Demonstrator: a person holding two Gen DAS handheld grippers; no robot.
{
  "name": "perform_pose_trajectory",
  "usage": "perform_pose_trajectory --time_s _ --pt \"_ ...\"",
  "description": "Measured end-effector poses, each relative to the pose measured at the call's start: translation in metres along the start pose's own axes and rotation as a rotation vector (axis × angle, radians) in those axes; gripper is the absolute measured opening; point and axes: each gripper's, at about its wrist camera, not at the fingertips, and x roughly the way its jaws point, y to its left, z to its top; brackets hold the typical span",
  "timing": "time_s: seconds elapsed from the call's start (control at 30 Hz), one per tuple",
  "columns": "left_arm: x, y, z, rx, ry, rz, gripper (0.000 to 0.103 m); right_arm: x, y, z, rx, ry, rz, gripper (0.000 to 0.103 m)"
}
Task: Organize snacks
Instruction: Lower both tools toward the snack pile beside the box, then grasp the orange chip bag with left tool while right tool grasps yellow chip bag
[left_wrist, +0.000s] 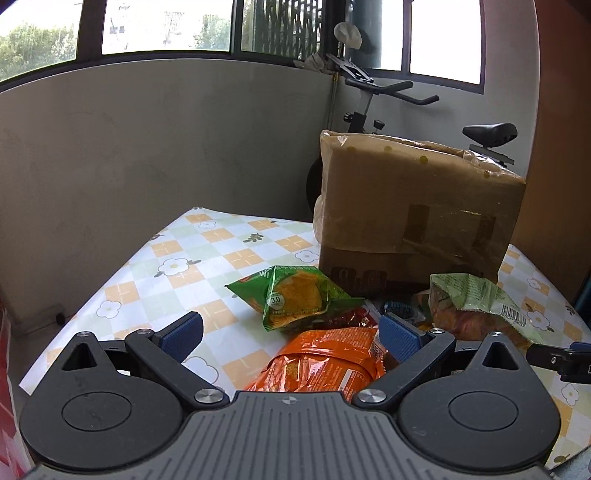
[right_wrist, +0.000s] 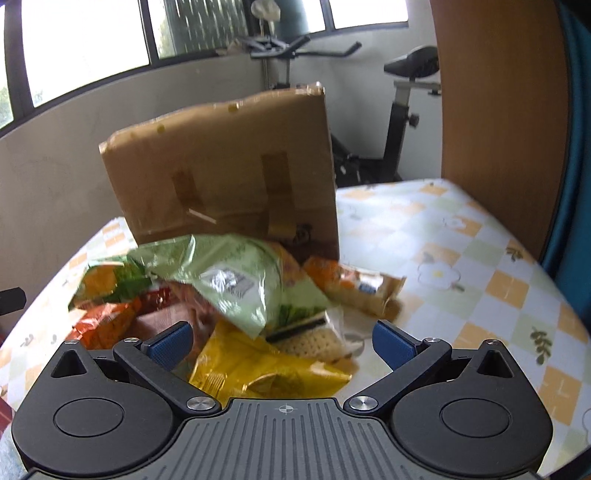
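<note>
Left wrist view: left gripper (left_wrist: 291, 334) jaws wide apart, empty, over orange snack bag (left_wrist: 325, 363); green bag (left_wrist: 295, 301) beyond, cardboard box (left_wrist: 417, 206) behind on table (left_wrist: 184, 258). Right wrist view: right gripper (right_wrist: 282, 341) also spread, empty, above yellow bag (right_wrist: 258, 369) w/ pale green bag (right_wrist: 236, 280) further back.

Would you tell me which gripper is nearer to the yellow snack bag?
The right. The right gripper hangs open directly over the yellow snack bag, which lies between its fingers. The left gripper sits over the orange snack bag, at the pile's far side.
</note>
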Motion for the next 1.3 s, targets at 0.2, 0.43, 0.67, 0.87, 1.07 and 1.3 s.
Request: perform_pose_trajectory --time_s 0.2,0.43,0.67,0.87,1.07,1.3 --pt "0.013 -0.006 -0.008 0.012 0.000 -0.028 0.102 0.021 0.002 -0.013 0.008 0.091 0.033 0.103" --pt "0.030 -0.016 -0.018 0.058 0.040 -0.054 0.102 0.034 -0.015 -0.024 0.105 0.150 0.069 0.103" --pt "0.060 -0.018 -0.020 0.077 0.089 -0.062 0.102 0.040 -0.021 -0.028 0.125 0.156 0.102 0.102" --pt "0.086 -0.026 -0.030 0.084 0.150 -0.105 0.102 0.044 -0.022 -0.028 0.125 0.156 0.121 0.102" --pt "0.098 -0.032 -0.044 0.126 0.164 -0.083 0.102 0.048 -0.021 -0.028 0.121 0.159 0.135 0.102" --pt "0.091 -0.024 -0.046 0.112 0.142 -0.056 0.063 0.047 -0.021 -0.028 0.112 0.162 0.130 0.102"
